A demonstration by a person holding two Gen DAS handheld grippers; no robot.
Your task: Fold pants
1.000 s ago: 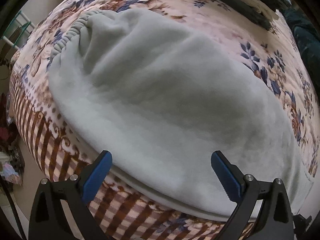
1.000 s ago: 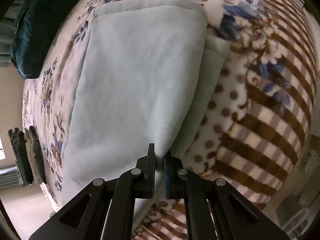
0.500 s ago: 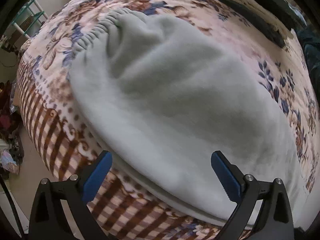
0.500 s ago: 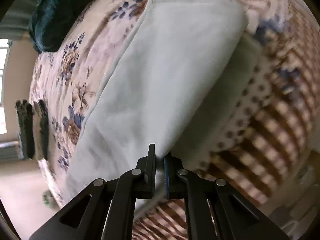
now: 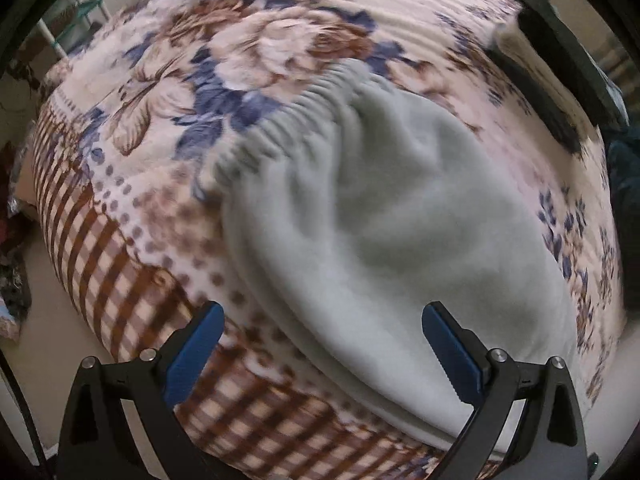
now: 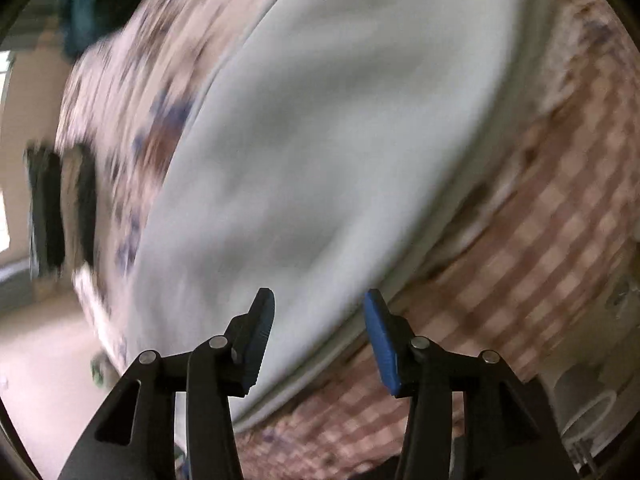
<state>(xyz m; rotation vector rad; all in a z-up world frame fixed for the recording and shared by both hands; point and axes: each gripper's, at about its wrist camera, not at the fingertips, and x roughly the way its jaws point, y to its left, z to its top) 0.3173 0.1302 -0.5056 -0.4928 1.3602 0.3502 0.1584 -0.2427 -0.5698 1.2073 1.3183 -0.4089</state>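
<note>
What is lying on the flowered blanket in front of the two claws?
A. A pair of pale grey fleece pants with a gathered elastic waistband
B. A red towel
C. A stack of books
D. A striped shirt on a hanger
A: the left wrist view shows pale grey fleece pants lying on the flowered blanket, with the gathered elastic waistband at their far end.
</note>
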